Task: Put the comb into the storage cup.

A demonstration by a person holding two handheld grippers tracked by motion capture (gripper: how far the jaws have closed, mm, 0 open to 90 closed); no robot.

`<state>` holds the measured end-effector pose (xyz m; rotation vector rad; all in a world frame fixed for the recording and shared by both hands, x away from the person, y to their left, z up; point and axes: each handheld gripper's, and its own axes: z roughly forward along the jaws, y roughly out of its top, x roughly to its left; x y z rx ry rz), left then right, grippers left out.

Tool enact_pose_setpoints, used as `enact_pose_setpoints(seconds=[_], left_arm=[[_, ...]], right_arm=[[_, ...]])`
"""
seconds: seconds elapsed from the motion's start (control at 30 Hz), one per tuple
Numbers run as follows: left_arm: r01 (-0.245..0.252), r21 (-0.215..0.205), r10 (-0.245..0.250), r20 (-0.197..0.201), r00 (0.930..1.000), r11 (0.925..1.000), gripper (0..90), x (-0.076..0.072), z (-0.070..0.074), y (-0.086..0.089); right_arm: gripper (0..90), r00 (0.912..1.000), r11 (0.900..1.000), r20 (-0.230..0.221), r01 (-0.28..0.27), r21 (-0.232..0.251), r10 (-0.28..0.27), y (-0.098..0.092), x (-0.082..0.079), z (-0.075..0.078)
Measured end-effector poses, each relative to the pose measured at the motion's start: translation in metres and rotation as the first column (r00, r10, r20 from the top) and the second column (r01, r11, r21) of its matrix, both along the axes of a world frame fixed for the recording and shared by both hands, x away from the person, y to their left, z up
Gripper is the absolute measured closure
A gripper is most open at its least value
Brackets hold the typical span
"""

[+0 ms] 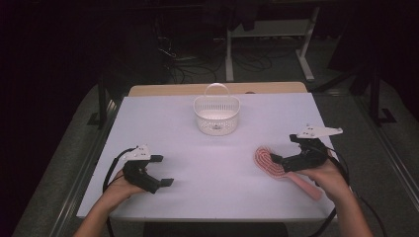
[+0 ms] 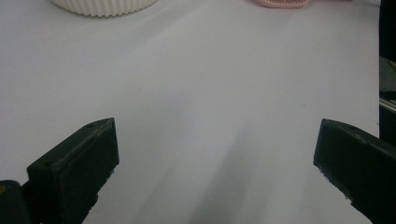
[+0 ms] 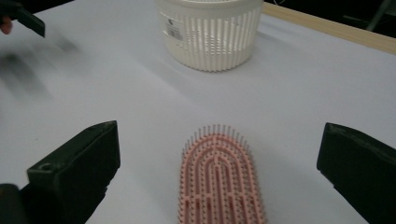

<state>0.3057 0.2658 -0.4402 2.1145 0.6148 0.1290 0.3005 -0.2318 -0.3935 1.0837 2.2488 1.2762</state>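
A pink hairbrush (image 1: 267,161) lies bristles up on the white table (image 1: 212,163) at the right, its handle pointing toward the front right. My right gripper (image 1: 285,148) hovers open just behind the brush head. In the right gripper view the brush (image 3: 219,186) lies between the wide-apart jaws of that gripper (image 3: 219,161), touching neither. A white slatted basket (image 1: 216,116) with a raised handle stands at the back middle. My left gripper (image 1: 162,171) is open at the front left, with bare table between its jaws (image 2: 215,163).
The basket (image 3: 210,37) stands beyond the brush in the right gripper view. In the left gripper view the basket's base (image 2: 105,5) and the brush's edge (image 2: 280,3) sit at the top. A wooden strip (image 1: 217,89) runs along the table's far edge.
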Motion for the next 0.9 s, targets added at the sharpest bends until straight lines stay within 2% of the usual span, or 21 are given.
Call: enact_pose_setpoints(seconds=[0.27, 0.53, 0.7, 0.9], left_arm=[[-0.002, -0.002, 0.002, 0.0, 1.0, 1.0, 0.3, 0.0, 0.0, 0.0], [-0.001, -0.003, 0.001, 0.0, 1.0, 1.0, 0.3, 0.0, 0.0, 0.0], [0.001, -0.004, -0.001, 0.002, 1.0, 1.0, 0.3, -0.001, 0.001, 0.001], [0.001, -0.004, -0.001, 0.0, 1.0, 1.0, 0.3, -0.001, 0.001, 0.001]], right_arm=[[0.0, 0.9987, 0.999, -0.003, 0.051, 0.004, -0.051, -0.02, 0.003, 0.001], [0.0, 0.9989, 0.999, 0.0, 0.047, 0.01, -0.047, -0.024, 0.003, 0.002], [0.0, 0.9988, 0.999, -0.034, 0.034, 0.0, -0.034, -0.025, 0.003, 0.001], [0.0, 0.9987, 0.999, -0.034, 0.038, -0.012, -0.038, -0.026, 0.002, 0.002]])
